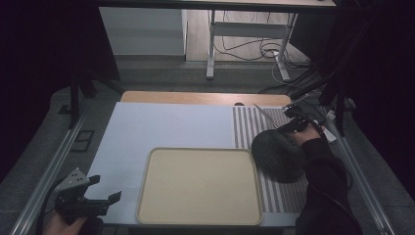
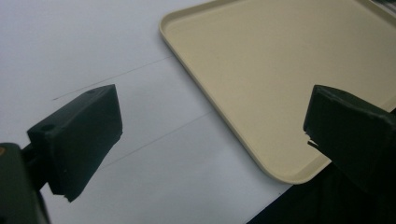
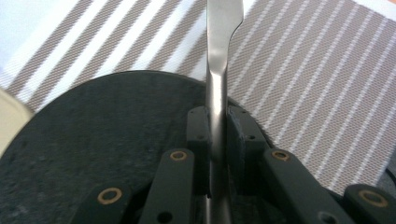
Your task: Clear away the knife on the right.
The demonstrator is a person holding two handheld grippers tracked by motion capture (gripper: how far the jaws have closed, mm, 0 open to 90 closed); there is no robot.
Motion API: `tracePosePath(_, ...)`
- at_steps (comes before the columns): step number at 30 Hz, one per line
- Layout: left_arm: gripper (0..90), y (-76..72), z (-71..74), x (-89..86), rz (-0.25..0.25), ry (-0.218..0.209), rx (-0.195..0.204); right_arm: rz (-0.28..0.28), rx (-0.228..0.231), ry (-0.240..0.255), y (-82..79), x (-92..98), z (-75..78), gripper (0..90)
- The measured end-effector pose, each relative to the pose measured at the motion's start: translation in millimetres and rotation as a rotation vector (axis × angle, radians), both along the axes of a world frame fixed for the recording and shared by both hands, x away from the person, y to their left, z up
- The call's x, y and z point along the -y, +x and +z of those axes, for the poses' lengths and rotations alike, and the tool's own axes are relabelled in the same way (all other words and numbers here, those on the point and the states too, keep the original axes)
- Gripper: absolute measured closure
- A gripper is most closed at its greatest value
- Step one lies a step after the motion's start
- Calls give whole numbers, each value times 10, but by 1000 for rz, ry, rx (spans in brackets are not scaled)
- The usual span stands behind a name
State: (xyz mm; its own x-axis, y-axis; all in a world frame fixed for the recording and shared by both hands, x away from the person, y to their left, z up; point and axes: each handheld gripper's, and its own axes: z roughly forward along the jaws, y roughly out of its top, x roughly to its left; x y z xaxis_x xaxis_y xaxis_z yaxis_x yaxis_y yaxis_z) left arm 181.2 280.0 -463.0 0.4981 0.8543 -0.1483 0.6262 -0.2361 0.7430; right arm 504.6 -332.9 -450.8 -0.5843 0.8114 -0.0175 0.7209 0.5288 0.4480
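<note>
Steel knife (image 3: 219, 70): pinched in right claw (image 3: 217, 121), above black plate (image 3: 102, 140) on striped mat (image 3: 317, 74). Left claw (image 2: 210, 135): spread, empty, beside beige tray (image 2: 261, 60).

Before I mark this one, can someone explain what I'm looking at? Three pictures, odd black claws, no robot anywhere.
There is no robot: a person holds a two-jaw tool in each hand. The high view looks down on the table; the other two come from cameras riding on each tool. The left hand-held gripper hangs open near the front left corner, beside an empty beige tray. The right hand-held gripper is shut on a metal knife, its blade pointing away over a dark round plate. That plate sits on a striped placemat, right of the tray.
</note>
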Motion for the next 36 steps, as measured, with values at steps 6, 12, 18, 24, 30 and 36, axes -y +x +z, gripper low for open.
tracePosePath(6, 40, 0, 1, 3, -1, 2, 0, 20, -1, 6, -112, -98, -7, 803)
tracePosePath(12, 40, -3, 1, 4, -1, 3, 2, 48, -1, 1, -254, -220, -17, 803)
tracePosePath(18, 39, -5, 1, 7, 0, 4, 3, 87, -4, -11, -417, -350, -42, 803)
tracePosePath(24, 39, -6, 1, 7, 0, 4, 4, 112, -4, -6, -553, -443, -46, 803)
tracePosePath(30, 39, -6, 2, 8, 0, 5, 4, 138, -9, 7, -721, -543, -50, 803)
tracePosePath(36, 39, -4, 3, 10, 0, 5, 4, 164, -12, 4, -873, -625, -57, 802)
